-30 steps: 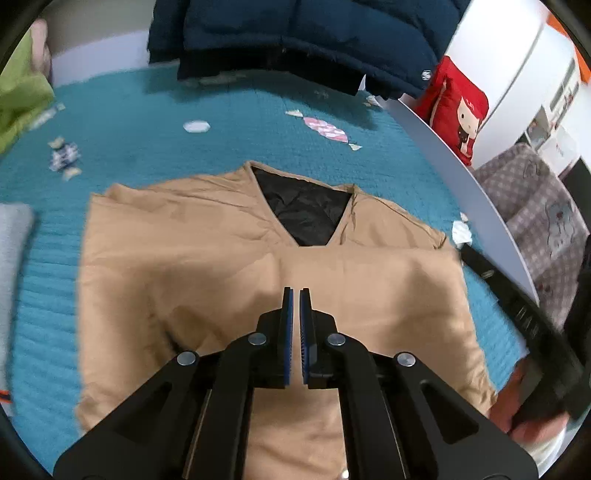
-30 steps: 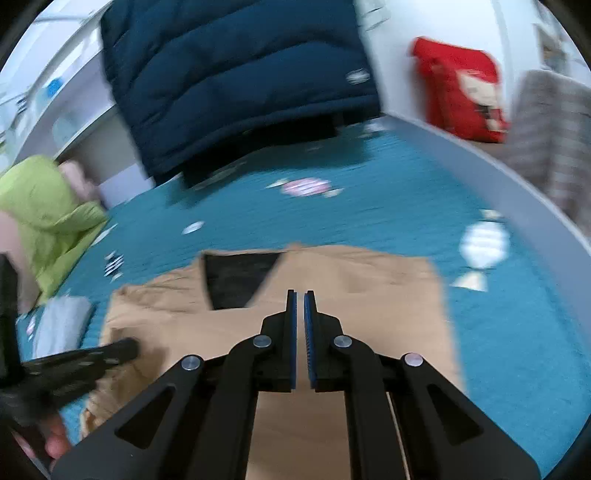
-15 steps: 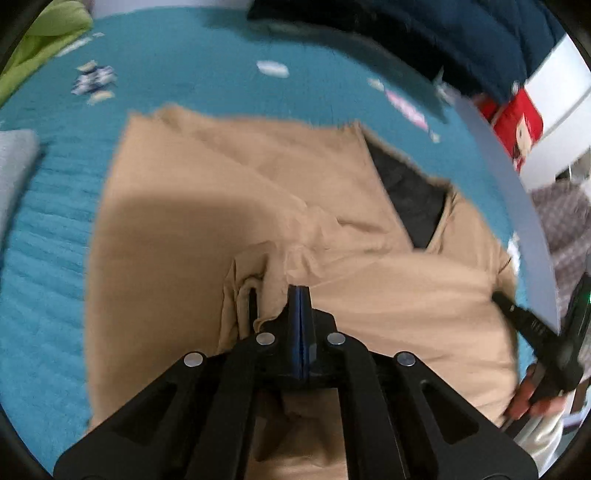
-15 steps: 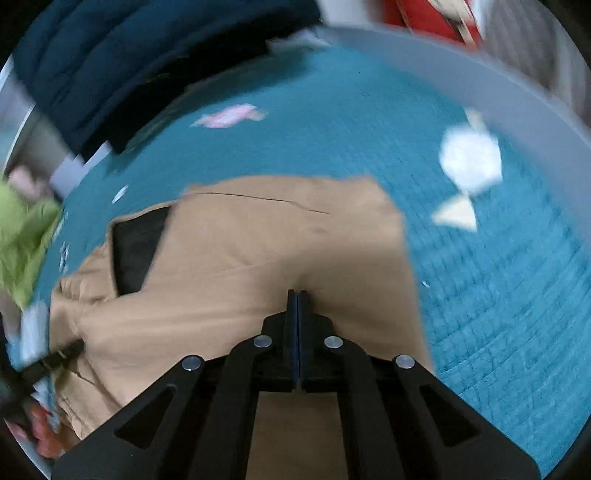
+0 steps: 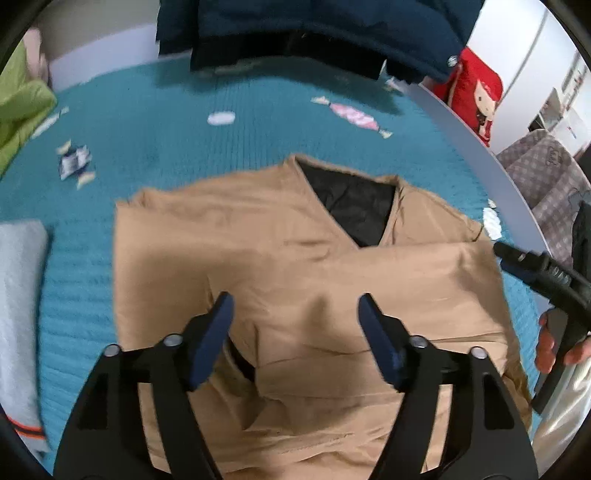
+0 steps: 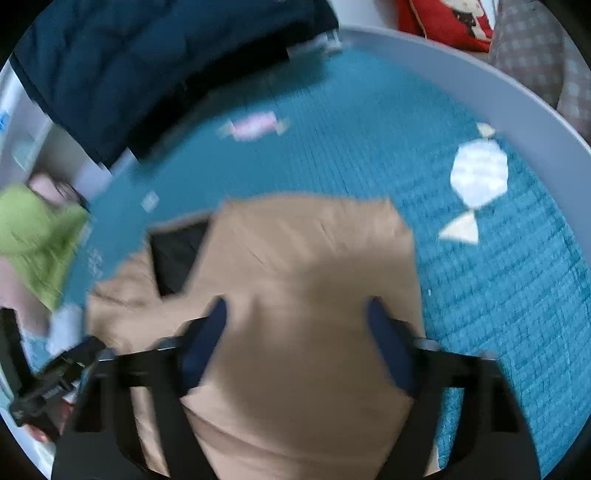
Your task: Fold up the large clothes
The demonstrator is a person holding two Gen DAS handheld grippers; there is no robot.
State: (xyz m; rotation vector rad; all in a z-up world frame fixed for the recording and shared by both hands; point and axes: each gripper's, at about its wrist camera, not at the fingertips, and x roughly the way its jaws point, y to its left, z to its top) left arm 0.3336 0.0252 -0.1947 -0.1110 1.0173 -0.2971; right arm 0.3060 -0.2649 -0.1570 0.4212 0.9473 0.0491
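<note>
A tan V-neck garment [image 5: 258, 258] with black lining [image 5: 354, 206] lies partly folded on the teal quilt [image 5: 184, 140]. My left gripper [image 5: 295, 310] hovers over its lower middle, jaws opening wide, with no cloth pinched between the pads. In the right wrist view the same tan garment [image 6: 306, 277] fills the centre. My right gripper [image 6: 295, 317] hangs above its right half, jaws opening, pads apart from the cloth. The right gripper [image 5: 517, 258] also shows at the right edge of the left wrist view, with a hand below it.
A dark blue puffer jacket [image 5: 332, 33] hangs over the far side. A green garment [image 5: 22, 107] lies at the left, a grey folded cloth [image 5: 18, 295] at the near left. A red cushion [image 5: 476, 99] and checked fabric [image 5: 546, 173] sit beyond the bed's pale rim [image 6: 480, 92].
Both grippers were shut, the left one pinching a bunch of tan cloth half a second ago. Both jaws now stand wide apart and the cloth lies released. Both views have swung.
</note>
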